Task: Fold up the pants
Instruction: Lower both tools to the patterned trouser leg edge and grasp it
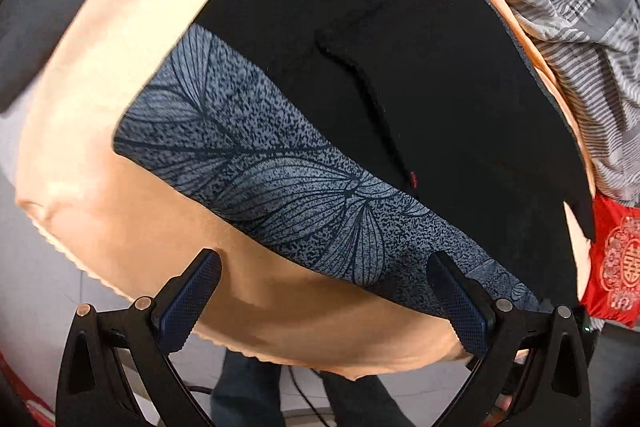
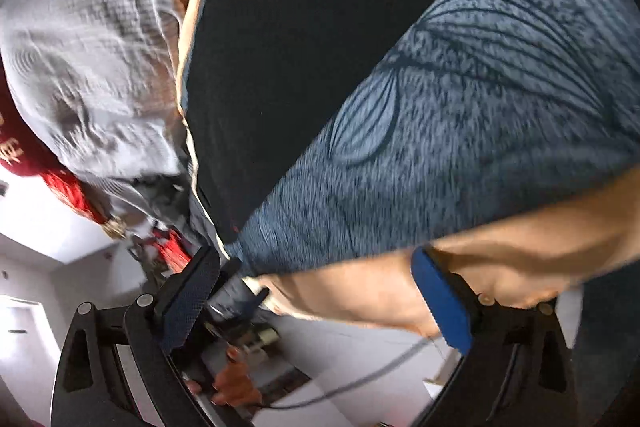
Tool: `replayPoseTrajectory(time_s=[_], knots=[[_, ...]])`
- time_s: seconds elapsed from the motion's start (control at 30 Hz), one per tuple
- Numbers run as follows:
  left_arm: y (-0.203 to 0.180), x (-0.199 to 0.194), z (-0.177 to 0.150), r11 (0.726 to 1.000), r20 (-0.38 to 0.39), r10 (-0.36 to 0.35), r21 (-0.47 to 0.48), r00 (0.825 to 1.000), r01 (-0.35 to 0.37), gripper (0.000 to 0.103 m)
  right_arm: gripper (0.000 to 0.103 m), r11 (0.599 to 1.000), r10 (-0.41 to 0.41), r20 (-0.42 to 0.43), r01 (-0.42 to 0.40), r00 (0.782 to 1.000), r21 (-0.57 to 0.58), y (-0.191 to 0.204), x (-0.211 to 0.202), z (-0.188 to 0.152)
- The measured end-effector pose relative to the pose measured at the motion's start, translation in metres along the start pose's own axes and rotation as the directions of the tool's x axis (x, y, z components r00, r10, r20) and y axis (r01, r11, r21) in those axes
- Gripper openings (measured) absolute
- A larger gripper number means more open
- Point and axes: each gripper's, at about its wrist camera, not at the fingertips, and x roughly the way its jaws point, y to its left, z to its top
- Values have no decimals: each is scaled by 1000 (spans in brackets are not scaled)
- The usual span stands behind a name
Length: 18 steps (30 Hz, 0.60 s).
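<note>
The pants lie spread on a peach-coloured cloth (image 1: pixel 100 115). They show a black part (image 1: pixel 420 47) with a dark drawstring (image 1: pixel 372 103) and a blue-grey leaf-print part (image 1: pixel 280 171). My left gripper (image 1: pixel 324 267) is open, just above the near edge of the leaf-print fabric, holding nothing. In the right wrist view the black part (image 2: pixel 288 47) and the leaf-print part (image 2: pixel 480 107) fill the frame. My right gripper (image 2: pixel 316 263) is open near the edge of the leaf-print fabric, over the peach cloth (image 2: pixel 360 291), holding nothing.
A grey striped fabric (image 1: pixel 580 7) and a red cloth with a pattern (image 1: pixel 616 259) lie beyond the pants. A person's legs (image 1: pixel 248 387) and a cable show below the cloth's near edge. The person's hand (image 2: pixel 236 383) holds the other gripper.
</note>
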Motion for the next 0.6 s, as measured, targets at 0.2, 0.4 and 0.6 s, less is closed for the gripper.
replayPoseTrajectory(time_s=[0.2,0.4,0.6], knots=[[-4,6,2,998,-17,-57,8,998,57,103,82,980,196,25,-197,980,32,14,-3,6],[-1,7,3,994,-14,-104,-47,995,103,103,47,984,156,-36,-152,987,89,22,10,22],[5,4,4,971,-5,-203,-128,979,200,103,11,974,221,-52,-218,974,67,41,-2,19]])
